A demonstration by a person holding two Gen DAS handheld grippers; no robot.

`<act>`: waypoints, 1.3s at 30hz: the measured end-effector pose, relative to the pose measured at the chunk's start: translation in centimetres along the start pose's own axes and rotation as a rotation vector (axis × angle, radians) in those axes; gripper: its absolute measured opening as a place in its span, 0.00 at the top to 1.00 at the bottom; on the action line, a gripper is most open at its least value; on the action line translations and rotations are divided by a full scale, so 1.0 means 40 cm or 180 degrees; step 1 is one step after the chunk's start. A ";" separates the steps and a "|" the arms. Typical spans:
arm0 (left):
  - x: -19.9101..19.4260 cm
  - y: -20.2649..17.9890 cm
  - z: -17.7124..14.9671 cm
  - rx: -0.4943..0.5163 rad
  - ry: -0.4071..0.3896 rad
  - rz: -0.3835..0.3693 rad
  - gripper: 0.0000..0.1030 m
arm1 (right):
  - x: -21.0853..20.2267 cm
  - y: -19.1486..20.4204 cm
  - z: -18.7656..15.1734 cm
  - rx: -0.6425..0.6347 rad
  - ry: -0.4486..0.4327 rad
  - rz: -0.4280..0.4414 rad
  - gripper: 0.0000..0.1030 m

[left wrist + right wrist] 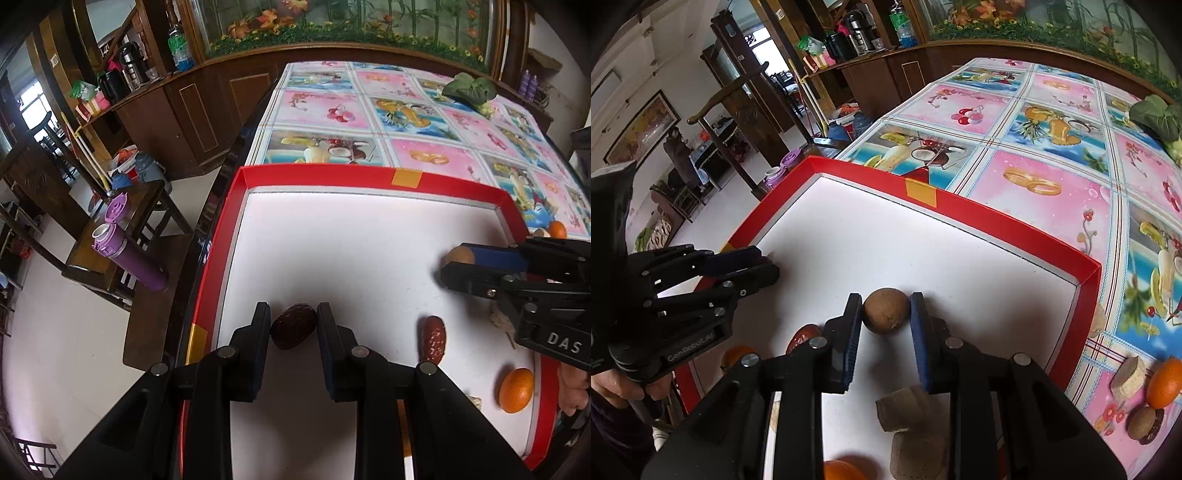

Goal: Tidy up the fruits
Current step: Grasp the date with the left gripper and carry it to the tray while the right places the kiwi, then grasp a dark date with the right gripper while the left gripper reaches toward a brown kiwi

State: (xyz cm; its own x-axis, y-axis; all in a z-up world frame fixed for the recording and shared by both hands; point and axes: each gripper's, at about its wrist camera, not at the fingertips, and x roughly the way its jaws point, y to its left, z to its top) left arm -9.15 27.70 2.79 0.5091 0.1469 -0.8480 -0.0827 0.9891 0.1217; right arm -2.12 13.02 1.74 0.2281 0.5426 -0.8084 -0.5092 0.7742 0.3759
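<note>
Loads of bare white floor in the red-rimmed tray [373,179], mostly toward its far wall. Left gripper [293,325] pinches a dark date [293,326] near the tray's left rim; right gripper [886,310] squeezes a brown round fruit [886,310], longan maybe. A second date [432,339], an orange [516,390] and pale chunks [905,410] crowd the near edge.

Two close wrist views, shared tray [369,177]

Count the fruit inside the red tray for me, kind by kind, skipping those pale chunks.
Dates: 2, dark date, red date
Oranges: 2, left orange, near orange
Others: 1, round brown fruit
Total: 5
</note>
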 end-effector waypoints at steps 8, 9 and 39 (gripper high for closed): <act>-0.021 -0.004 0.008 -0.0093 -0.0016 0.0138 0.49 | -0.068 -0.004 0.010 -0.0051 -0.0258 0.0247 0.57; -0.037 -0.011 0.012 -0.0101 -0.0061 0.0113 0.48 | -0.086 -0.011 0.011 -0.0047 -0.0325 0.0279 0.56; -0.163 -0.556 0.012 0.1079 -0.0305 -0.0816 0.29 | -0.378 -0.406 -0.218 0.0153 -0.0538 -0.0239 0.55</act>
State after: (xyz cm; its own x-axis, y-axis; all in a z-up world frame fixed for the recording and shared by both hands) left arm -10.22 4.76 5.87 0.5550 -0.1195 -0.8232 0.3346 0.9381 0.0894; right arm -4.53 -10.60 3.92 0.4021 0.5267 -0.7489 -0.4463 0.8270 0.3420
